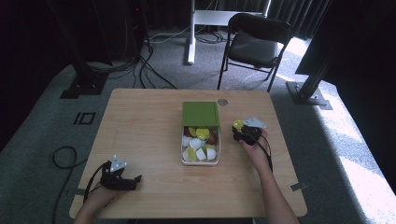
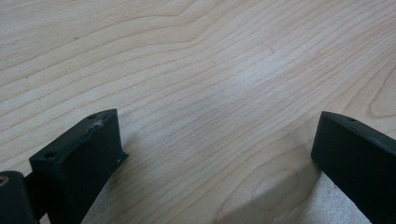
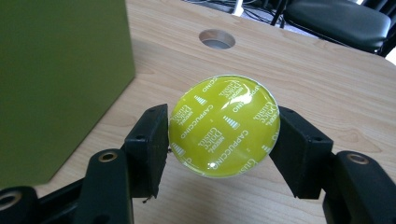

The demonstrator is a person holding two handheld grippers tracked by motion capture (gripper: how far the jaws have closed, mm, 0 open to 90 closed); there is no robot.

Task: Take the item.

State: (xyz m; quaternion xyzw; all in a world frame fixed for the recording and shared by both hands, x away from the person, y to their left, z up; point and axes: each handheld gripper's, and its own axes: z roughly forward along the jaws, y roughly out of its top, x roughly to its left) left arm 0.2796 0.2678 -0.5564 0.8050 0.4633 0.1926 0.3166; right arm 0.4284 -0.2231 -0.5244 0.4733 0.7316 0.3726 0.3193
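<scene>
Two hand-held grippers over wooden table (image 1: 140, 121): left (image 2: 219, 154) agape, right (image 3: 219, 140) clamping capsule (image 3: 224, 126)

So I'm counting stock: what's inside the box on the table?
The open box holds coffee capsules with white, yellow-green and brownish lids. Its green lid covers the far end, and capsules lower down are hidden. The right gripper holds one yellow-green capsule outside it.

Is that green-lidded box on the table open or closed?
Open: the box shows capsules inside, its green lid pushed back.

Probably a lab: rig posts (image 1: 312, 84), cables (image 1: 144, 65).
</scene>
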